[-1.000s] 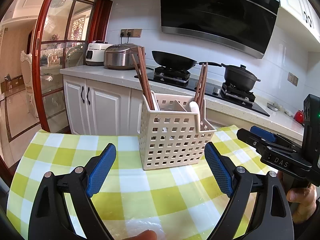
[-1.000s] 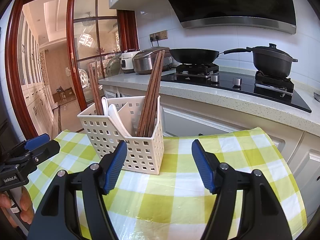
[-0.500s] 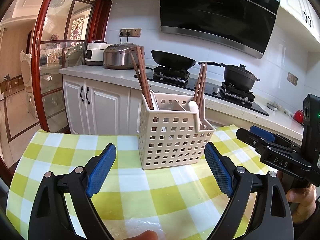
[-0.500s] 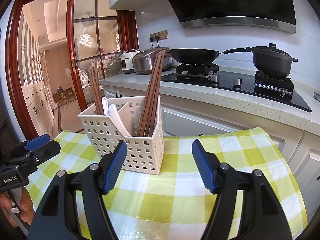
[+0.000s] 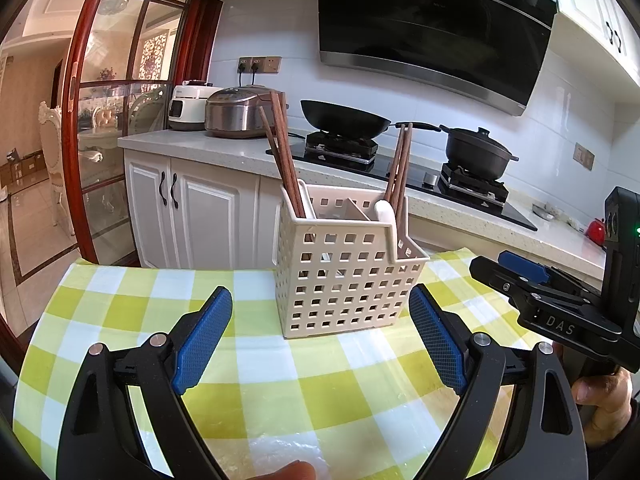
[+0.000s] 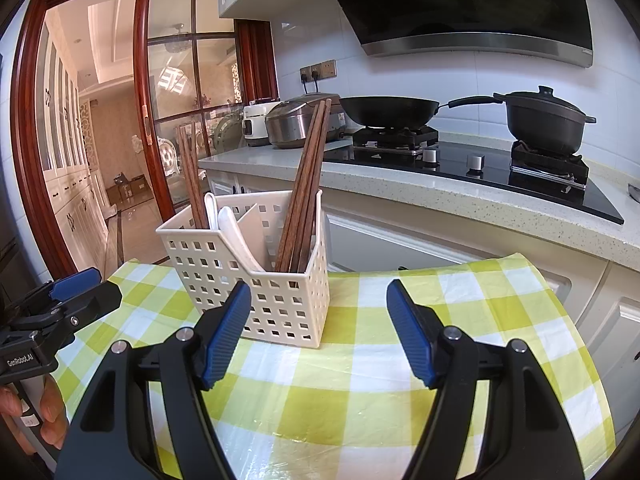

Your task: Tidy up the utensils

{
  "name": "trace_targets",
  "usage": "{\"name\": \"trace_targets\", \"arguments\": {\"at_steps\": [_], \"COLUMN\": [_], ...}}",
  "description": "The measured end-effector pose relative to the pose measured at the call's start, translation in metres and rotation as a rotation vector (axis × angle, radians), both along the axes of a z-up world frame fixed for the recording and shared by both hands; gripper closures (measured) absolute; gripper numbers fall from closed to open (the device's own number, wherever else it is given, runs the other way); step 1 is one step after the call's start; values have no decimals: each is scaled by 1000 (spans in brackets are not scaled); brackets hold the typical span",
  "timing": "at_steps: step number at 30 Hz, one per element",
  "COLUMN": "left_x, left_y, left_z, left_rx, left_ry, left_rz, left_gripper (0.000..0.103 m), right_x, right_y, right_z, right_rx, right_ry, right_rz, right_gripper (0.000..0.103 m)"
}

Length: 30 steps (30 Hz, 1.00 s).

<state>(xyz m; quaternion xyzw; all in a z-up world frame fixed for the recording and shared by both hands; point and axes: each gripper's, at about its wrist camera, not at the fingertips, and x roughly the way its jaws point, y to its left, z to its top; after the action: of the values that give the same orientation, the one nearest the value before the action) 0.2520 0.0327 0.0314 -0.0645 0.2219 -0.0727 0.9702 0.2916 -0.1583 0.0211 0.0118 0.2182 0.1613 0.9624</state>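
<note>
So the checkered bench [image 5: 120, 312] carries a white utensil basket [image 5: 344, 280] with chopsticks [image 6: 304, 184] and spoons [image 6: 236, 232], sitting just ahead of both claws: left claw [image 5: 320, 344] wide open, right claw [image 6: 318, 332] just opening, both empty.

On the table [image 5: 120, 312] the caddy [image 5: 344, 280] stands at twelve o'clock from the left gripper [image 5: 320, 340], blocking the way ahead; bare cloth lies at nine and six. Chopsticks [image 6: 304, 184] lean above its rim. From the right gripper [image 6: 318, 332], the caddy sits at eleven; cloth at one to three is free.
</note>
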Motion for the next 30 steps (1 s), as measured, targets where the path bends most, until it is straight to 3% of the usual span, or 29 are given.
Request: {"name": "trace_targets", "arguments": {"at_steps": [30], "left_x": [0], "left_y": [-1], "left_z": [-2], "left_rx": [-2], "left_ry": [1], "left_rz": [-8], "left_gripper": [19], "right_x": [-1], "right_y": [1], "right_z": [0], "right_rx": [1], "right_ry": [4], "right_rz": [4], "right_gripper": [35]}}
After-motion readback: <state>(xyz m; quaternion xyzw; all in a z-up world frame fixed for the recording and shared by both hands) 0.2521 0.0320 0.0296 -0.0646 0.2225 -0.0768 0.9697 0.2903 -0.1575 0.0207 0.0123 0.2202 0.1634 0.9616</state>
